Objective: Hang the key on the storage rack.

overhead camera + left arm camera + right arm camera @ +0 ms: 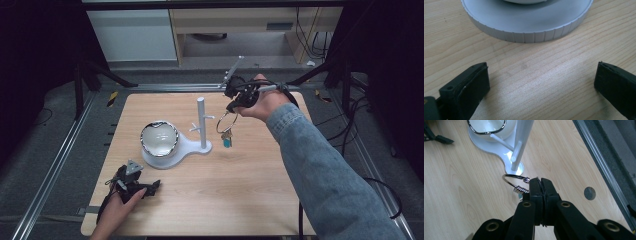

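Silvery metal catches the light: the key ring (pixel 514 180) hangs pinched in the right gripper (pixel 540 185), whose jaws are clamped fully together on it, a small key (pixel 227 138) dangling below, just beside the white stand (pixel 202 121). To hang it well, I'd judge the ring should face a peg (pixel 517 150) squarely and slide over its tip before letting go (the loop looks narrow). The left gripper (pixel 541 82) rests on the worktop (pixel 240 185), jaws wide apart and holding nothing, near the stand's round base (pixel 529 27).
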Demonstrator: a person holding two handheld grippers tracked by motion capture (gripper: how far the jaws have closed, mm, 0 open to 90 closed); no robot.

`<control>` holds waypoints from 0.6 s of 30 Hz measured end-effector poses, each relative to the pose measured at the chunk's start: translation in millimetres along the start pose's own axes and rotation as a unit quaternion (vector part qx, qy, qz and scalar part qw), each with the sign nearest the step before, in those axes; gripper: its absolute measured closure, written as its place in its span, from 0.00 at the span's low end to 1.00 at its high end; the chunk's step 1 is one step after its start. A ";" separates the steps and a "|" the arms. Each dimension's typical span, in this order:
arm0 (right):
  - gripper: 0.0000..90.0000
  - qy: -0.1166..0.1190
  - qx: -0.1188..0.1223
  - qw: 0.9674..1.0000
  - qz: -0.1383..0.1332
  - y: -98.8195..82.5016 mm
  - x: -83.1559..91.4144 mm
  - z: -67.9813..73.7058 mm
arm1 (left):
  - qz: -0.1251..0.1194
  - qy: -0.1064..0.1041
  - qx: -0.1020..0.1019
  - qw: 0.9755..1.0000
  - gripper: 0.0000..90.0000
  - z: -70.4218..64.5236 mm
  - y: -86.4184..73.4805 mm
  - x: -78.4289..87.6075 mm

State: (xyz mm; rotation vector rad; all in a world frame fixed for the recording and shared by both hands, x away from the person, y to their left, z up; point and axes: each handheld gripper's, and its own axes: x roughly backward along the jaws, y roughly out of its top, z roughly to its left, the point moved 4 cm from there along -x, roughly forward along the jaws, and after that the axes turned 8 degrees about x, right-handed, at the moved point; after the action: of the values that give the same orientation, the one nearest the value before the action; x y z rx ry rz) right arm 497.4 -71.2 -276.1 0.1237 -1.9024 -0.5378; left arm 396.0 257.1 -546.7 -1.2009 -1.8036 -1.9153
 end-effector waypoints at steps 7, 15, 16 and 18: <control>0.99 -0.001 0.011 1.000 -0.003 15.0 5.3 1.3 | 0.000 0.000 0.000 1.000 0.00 0.0 0.0 0.0; 0.99 0.001 0.024 1.000 0.000 26.5 4.0 4.2 | 0.000 0.000 0.000 1.000 0.00 0.0 0.0 0.0; 0.99 0.001 0.024 1.000 0.000 26.5 4.0 4.2 | 0.000 0.000 0.000 1.000 0.00 0.0 0.0 0.0; 0.99 0.003 0.026 1.000 0.000 28.3 1.3 4.8 | 0.000 0.000 0.000 1.000 0.00 0.0 0.0 0.0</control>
State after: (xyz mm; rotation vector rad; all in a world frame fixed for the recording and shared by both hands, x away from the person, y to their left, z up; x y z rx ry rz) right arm 497.2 -44.9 -264.4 0.1576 -1.9115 -0.4880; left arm 396.0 257.2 -546.7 -1.2010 -1.8028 -1.9155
